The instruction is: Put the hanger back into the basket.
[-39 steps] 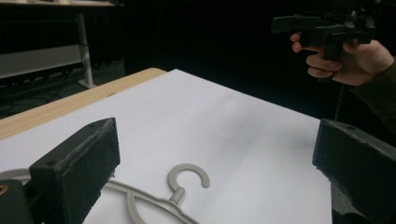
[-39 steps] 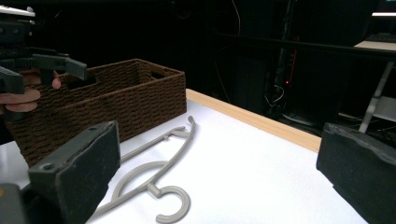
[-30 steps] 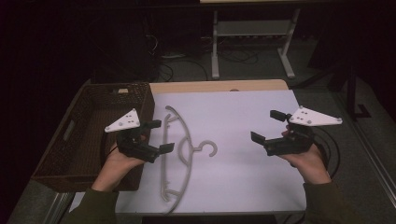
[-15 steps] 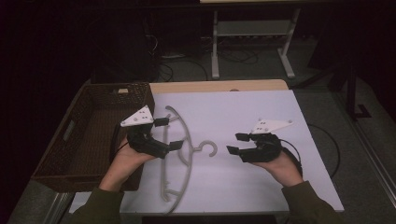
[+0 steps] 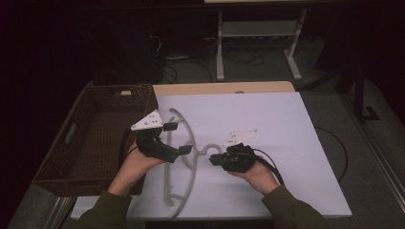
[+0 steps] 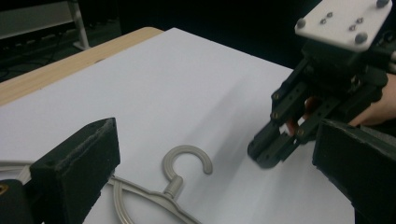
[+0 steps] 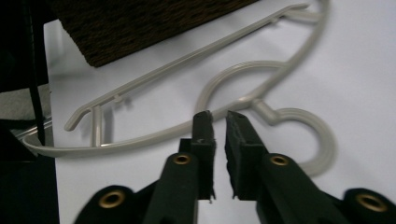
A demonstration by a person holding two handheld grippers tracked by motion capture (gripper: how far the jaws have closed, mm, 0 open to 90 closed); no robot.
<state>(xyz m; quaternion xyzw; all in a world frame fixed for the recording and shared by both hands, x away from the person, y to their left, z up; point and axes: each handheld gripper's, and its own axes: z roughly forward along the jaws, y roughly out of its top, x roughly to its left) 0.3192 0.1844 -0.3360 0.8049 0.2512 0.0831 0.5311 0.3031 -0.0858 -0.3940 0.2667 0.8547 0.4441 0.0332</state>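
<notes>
Right gripper point(image 5: 214, 160): jaws are drawn nearly together, only a thin slit left between the pads, as seen in the right gripper view point(image 7: 218, 122). They have just been closing, and nothing is caught between them. The tips are held low over the white sheet point(image 5: 267, 133), just beside the neck of the grey plastic hanger point(image 5: 184, 157), where the hook point(image 7: 308, 140) joins the shoulders. Whether the tips touch the neck cannot be told.

Left gripper point(image 5: 177, 138): jaws are spread wide. In the left gripper view its two black pads point(image 6: 77, 163) are seen on either side of the frame, with the hanger's hook point(image 6: 187, 163) lying on the sheet between and beyond them. The gripper is held over the upper arm of the hanger; no pad is seen pressing on it.

Hanger: it lies flat on the white sheet, towards the left half of the table, hook pointing right towards the right gripper, its curved shoulders running alongside the woven basket point(image 5: 90, 143). The basket sits at the table's left edge, its near corner just beside the hanger.

Step judged in hand: the approach to the hanger, both grippers brought in but no grasp made.

Next move, as judged: the right jaws would have to be reopened before the neck or hook could be taken, or else used shut to nudge or pin it. The left jaws are already wide enough to be lowered round the shoulder bar and then shut on it.
</notes>
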